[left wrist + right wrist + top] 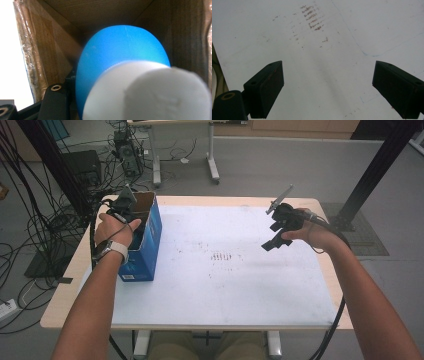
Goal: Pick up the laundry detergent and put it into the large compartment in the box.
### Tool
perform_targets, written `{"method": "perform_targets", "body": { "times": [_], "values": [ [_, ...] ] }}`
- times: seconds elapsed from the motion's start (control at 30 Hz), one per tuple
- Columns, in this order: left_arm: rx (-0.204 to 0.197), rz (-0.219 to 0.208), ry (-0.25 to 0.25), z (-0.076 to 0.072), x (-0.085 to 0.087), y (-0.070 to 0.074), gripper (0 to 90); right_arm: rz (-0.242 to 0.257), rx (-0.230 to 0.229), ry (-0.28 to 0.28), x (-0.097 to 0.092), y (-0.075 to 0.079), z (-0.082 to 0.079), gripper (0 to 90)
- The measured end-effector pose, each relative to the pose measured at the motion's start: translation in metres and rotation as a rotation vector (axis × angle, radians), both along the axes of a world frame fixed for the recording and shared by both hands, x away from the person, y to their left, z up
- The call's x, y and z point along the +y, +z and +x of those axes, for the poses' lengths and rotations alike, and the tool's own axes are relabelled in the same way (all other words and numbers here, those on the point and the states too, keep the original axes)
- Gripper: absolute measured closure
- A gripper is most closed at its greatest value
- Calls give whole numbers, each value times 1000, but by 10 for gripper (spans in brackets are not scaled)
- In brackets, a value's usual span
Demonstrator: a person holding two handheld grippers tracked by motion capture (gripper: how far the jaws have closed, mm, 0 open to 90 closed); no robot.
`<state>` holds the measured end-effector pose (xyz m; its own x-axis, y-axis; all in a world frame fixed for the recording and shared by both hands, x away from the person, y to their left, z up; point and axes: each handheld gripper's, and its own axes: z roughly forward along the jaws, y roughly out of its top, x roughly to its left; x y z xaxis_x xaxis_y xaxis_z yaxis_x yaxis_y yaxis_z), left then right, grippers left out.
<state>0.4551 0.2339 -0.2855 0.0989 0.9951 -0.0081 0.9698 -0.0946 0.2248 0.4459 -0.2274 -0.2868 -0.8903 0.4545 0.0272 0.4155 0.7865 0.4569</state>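
While the left gripper [131,217] clamps the blue-and-white object [120,65] inside the cardboard box [150,237], it's mid-drop (probably); next: let go; right gripper [328,87] hangs wide open, empty.

Bare forearms, a grey-strapped watch [111,248] on the left wrist. 2 black grippers, left gripper [123,209] and right gripper [276,236], each with a grey 3-cornered plate and a black cable.

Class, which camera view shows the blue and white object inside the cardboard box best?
The left gripper view: the blue and white object sits close up between brown box walls. The high view shows the blue box with the left gripper in its top, not the object. The right gripper view faces the table.
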Motion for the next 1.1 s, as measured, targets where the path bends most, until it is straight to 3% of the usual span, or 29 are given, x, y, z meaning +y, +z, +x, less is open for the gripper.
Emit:
{"method": "perform_targets", "body": {
  "times": [0.4,0.77,1.1],
  "values": [
    [0,-4,-11,1,-2,-1,385,2,0,-3,-1,0,-1,100],
    [-22,-8,-19,-2,0,2,307,4,0,-7,-2,0,-3,100],
    [-47,-25,-22,-5,2,7,291,5,0,-5,0,1,-4,100]
  ]
}}
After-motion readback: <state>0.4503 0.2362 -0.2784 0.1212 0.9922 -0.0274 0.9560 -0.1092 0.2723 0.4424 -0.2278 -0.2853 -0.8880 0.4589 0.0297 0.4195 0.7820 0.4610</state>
